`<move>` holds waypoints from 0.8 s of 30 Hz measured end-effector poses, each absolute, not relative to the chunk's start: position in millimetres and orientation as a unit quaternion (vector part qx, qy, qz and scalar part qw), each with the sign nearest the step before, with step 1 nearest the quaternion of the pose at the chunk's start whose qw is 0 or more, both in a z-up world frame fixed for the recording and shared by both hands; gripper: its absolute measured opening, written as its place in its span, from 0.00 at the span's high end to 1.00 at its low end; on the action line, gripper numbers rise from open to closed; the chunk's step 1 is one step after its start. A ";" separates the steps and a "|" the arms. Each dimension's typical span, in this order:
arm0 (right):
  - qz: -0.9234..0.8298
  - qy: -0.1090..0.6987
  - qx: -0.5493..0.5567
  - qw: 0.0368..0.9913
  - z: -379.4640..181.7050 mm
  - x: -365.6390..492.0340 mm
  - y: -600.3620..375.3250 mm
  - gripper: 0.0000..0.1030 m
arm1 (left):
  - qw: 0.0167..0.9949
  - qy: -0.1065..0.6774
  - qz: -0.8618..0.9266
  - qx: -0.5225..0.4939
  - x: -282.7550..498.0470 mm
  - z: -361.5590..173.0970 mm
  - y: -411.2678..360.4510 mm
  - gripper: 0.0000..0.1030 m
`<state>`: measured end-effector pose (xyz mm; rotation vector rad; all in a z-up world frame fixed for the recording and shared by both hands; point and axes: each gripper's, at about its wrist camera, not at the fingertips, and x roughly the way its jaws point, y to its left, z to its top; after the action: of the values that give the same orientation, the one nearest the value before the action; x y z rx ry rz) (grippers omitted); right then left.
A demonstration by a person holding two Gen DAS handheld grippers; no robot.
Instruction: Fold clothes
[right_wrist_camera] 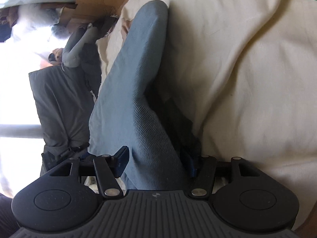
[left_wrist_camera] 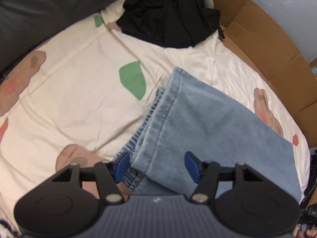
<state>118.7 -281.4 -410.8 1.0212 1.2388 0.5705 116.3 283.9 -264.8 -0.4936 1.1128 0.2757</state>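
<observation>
Light blue jeans [left_wrist_camera: 198,119] lie folded on a cream bedsheet [left_wrist_camera: 79,99] printed with brown and green shapes. My left gripper [left_wrist_camera: 157,166] hovers over the near hem end of the jeans. It is open, its blue pads [left_wrist_camera: 122,165] wide apart on either side of the denim edge. In the right wrist view a rounded fold of the jeans [right_wrist_camera: 138,79] runs up from between the fingers against the sheet [right_wrist_camera: 247,69]. My right gripper [right_wrist_camera: 156,162] is open, with that fold filling the gap between its wide-set fingers.
A crumpled black garment [left_wrist_camera: 168,13] lies at the far end of the bed. Flattened cardboard [left_wrist_camera: 267,39] lines the right side and a dark padded surface [left_wrist_camera: 39,4] the upper left. A person in a grey shirt [right_wrist_camera: 63,103] stands beside the bed.
</observation>
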 end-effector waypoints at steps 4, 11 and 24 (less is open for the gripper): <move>0.249 0.545 0.461 0.654 -409.0 108.7 -284.6 0.66 | 0.820 0.513 0.127 -0.219 121.0 -255.8 280.5 0.38; 0.267 0.534 0.494 0.632 -389.8 92.1 -294.1 0.76 | 0.837 0.500 0.113 -0.193 129.1 -242.7 266.9 0.38; 0.203 0.519 0.521 0.647 -406.9 78.8 -288.4 0.82 | 0.827 0.533 0.049 -0.171 152.5 -264.9 221.8 0.38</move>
<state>78.8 -288.4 -406.9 1.1846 1.1800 0.4618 152.5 221.8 -264.9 -0.3637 1.1321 0.1038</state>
